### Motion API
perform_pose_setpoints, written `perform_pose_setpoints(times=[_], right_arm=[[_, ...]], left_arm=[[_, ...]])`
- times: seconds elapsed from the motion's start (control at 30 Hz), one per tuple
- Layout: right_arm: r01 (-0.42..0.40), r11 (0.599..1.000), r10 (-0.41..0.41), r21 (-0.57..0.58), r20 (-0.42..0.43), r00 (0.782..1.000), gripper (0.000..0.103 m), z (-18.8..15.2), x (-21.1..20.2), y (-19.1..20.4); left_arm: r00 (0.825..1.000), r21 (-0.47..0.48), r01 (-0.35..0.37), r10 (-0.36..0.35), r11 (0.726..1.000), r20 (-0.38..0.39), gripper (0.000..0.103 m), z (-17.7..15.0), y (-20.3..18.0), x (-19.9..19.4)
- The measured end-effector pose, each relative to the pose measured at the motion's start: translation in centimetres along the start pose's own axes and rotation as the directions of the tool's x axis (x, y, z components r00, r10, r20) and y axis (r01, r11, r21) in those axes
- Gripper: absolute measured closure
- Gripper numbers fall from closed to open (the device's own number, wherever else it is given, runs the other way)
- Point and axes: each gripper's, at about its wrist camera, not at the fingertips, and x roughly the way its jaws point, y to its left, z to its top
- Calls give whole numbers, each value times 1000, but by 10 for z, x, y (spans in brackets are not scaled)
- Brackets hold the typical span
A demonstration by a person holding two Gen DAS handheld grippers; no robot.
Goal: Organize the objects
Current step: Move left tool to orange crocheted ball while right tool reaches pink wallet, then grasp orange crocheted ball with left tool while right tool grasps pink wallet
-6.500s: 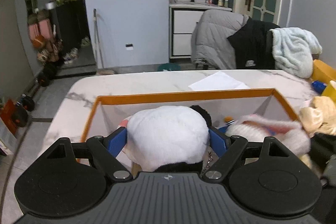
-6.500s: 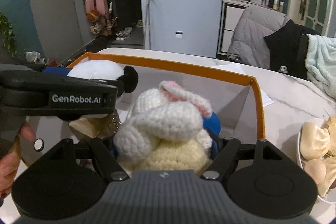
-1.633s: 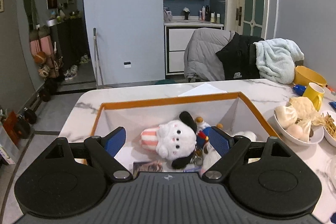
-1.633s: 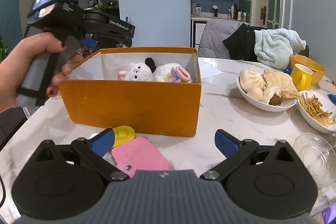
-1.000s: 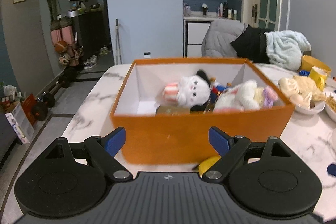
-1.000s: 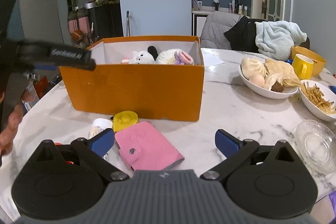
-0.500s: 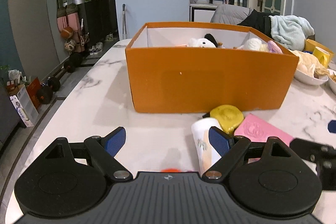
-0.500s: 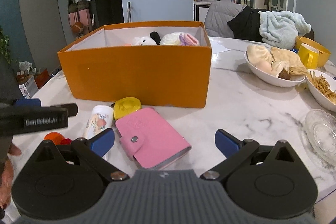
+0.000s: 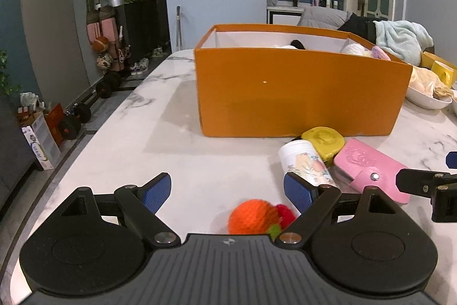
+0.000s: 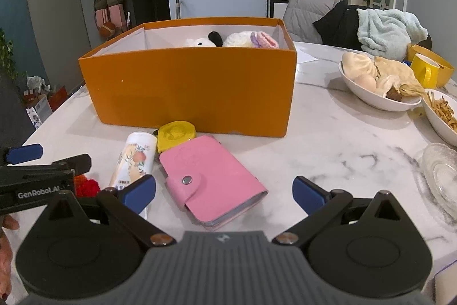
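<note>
Only the right wrist view shows plush toys inside the orange cardboard box (image 10: 188,87). Both the left gripper (image 9: 227,192) and right gripper (image 10: 224,192) are spread, empty. The fuzzy orange-red knitted ball (image 9: 255,216) lies between the left fingers, toward 6 o'clock of the box.

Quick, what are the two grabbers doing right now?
Left hand-held gripper: open, holding nothing, orange knitted toy between its fingers.
Right hand-held gripper: open, holding nothing.

Orange box (image 10: 188,87), pink wallet (image 10: 211,179), yellow case (image 10: 175,135), white marbled table (image 10: 328,150)
</note>
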Motion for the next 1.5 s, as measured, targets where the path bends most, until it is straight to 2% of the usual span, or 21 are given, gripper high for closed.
perform_pose_setpoints(times=[0.13,0.4,0.7,0.83,0.93,1.07,1.27,1.4,1.5], right_arm=[[2,1000,-2,1,-9,1000,1,-2,2,0],[-3,1000,2,-4,-23,1000,1,-4,8,2],[-7,1000,7,-14,-28,1000,1,-2,21,-3],[-5,998,4,-63,-22,1000,1,5,31,-6],[-48,993,43,-111,-46,998,1,11,42,-6],[-131,982,120,-134,-87,989,1,17,61,-6],[-159,979,143,-130,-125,982,1,20,84,-4],[-139,984,128,-114,-103,986,1,19,89,-5],[-90,994,85,-64,-80,993,1,14,85,-11]], left_arm=[[1000,-16,-9,10,1000,1,1,-6,9,-5],[999,-41,47,-46,998,17,0,-22,16,-9],[983,-37,184,-184,982,5,0,-25,14,2],[980,-23,199,-199,980,-15,0,-27,9,7],[976,-6,216,-217,976,-21,0,-29,6,7],[977,1,210,-210,978,-23,0,-29,4,11],[983,-13,181,-181,983,-17,0,-27,7,15],[990,-28,141,-141,990,-17,0,-26,12,16],[989,-52,144,-145,988,-20,0,-27,18,16]])
